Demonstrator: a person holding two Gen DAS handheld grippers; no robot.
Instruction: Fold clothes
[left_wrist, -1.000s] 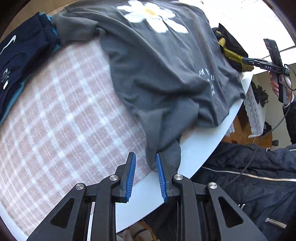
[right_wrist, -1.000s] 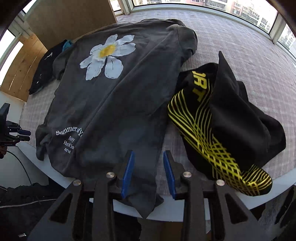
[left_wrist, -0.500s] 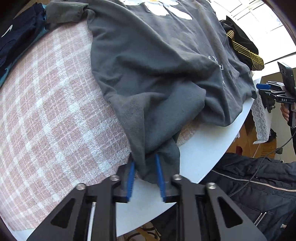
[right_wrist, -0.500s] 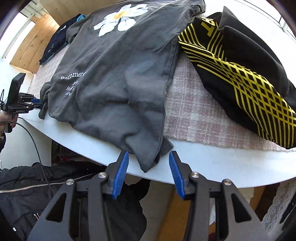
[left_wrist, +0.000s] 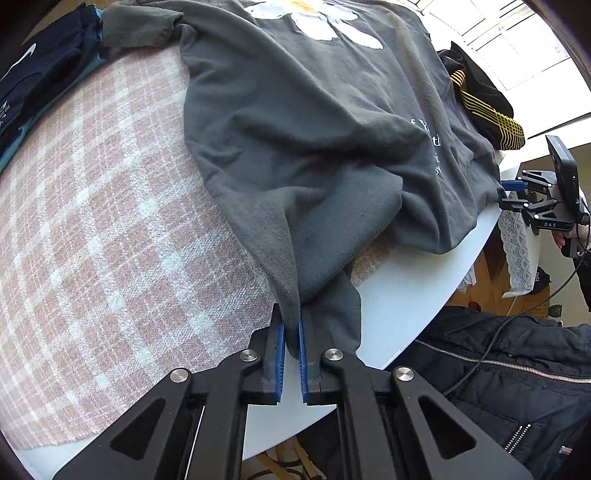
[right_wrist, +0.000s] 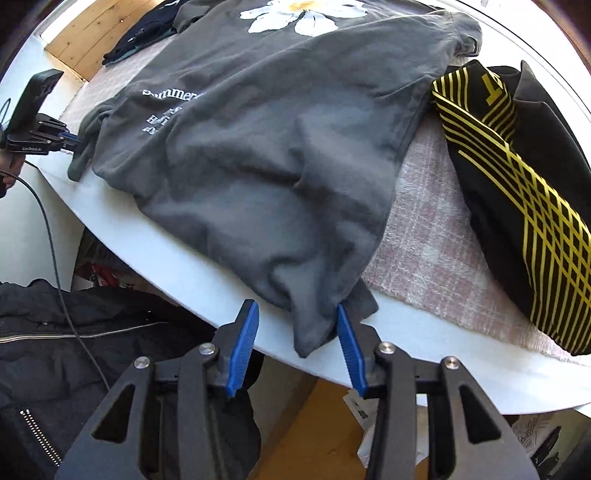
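Two hem corners of grey sweatshirt (left_wrist: 295, 129), spread on table edge (right_wrist: 207, 273), are targeted: left gripper (left_wrist: 290, 354) clamped on one, right gripper (right_wrist: 295, 347) agape round other, prob. to lift hem evenly.

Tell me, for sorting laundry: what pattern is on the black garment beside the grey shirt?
Yellow crisscross lines on the black garment, clearest in the right wrist view.

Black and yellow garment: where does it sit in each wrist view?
Left wrist: the black and yellow garment is far upper right, small, past the grey sweatshirt, beyond its white lettering.
Right wrist: the black and yellow garment fills the right side, lying on the pink plaid cloth beside the sweatshirt.
Shared landmark: the sweatshirt's white daisy print, top centre in both.
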